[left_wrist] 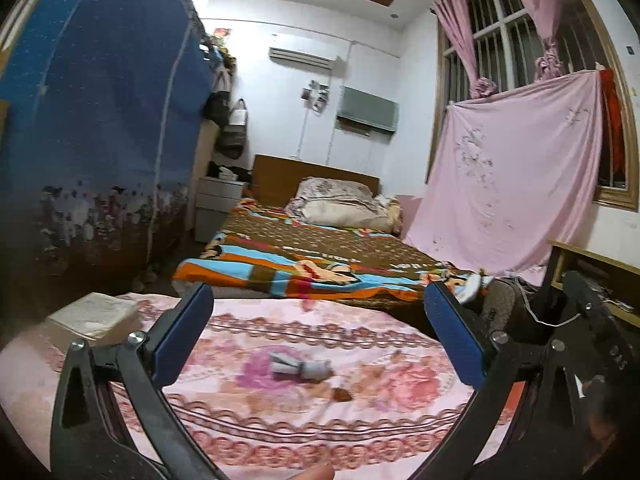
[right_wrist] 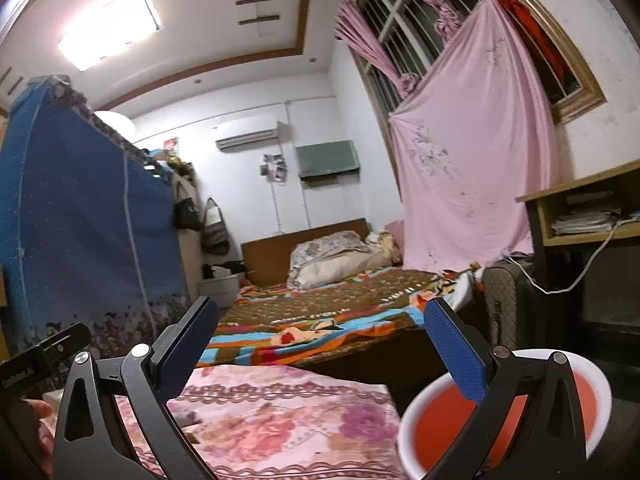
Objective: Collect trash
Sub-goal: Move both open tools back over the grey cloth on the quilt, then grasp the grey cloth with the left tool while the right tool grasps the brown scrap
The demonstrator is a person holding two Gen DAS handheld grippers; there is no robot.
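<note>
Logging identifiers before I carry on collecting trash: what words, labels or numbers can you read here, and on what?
"Robot.AI": end of a white label on the black tool body at the left edge, right wrist view; first letters blurred.
Pale lettering on the brown blanket: too blurred to read.
Raised marks on the black body at right, left wrist view: unreadable.

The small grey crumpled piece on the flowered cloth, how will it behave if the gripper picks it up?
The grey crumpled piece looks like wadded paper or wrapper, so probably light and easily squashed. It lies on soft flowered cloth, so a push may drag it rather than roll it. The left gripper is open.
</note>
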